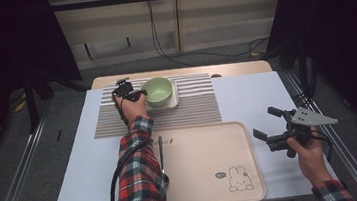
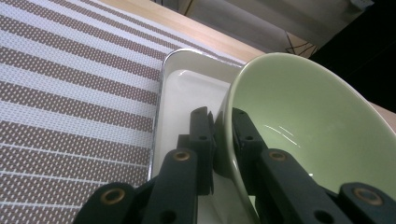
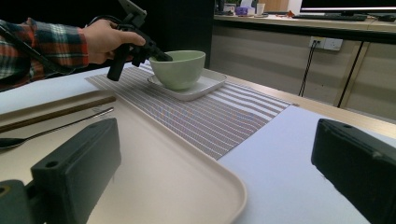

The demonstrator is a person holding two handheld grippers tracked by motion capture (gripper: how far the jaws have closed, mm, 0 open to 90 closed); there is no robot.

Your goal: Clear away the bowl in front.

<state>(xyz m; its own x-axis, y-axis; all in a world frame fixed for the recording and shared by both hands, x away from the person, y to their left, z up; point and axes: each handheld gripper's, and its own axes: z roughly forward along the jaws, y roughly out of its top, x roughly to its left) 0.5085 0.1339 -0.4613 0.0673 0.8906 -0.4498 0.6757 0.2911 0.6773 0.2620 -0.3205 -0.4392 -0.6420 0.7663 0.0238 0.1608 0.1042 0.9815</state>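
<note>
A pale green bowl [image 1: 158, 90] stands on a white square plate [image 1: 173, 102] at the back of a striped placemat [image 1: 197, 106]. My left gripper [image 1: 141, 93] reaches to the bowl's left rim. In the left gripper view its jaws [image 2: 223, 119] are shut on the rim of the bowl [image 2: 308, 121], one pad inside and one outside. My right gripper [image 1: 264, 121] is held to the right of the beige tray [image 1: 202, 153], wide open, nothing between its fingers [image 3: 79, 168]. From there the bowl [image 3: 180, 67], plate [image 3: 205, 86] and left gripper [image 3: 152, 51] show farther off.
A spoon [image 1: 163, 157] and dark chopsticks [image 3: 56, 114] lie along the tray's left side. The tray carries a rabbit drawing [image 1: 240, 178] at its front right. White table covering [image 1: 251, 93] lies bare right of the placemat. Metal rails run along both table sides.
</note>
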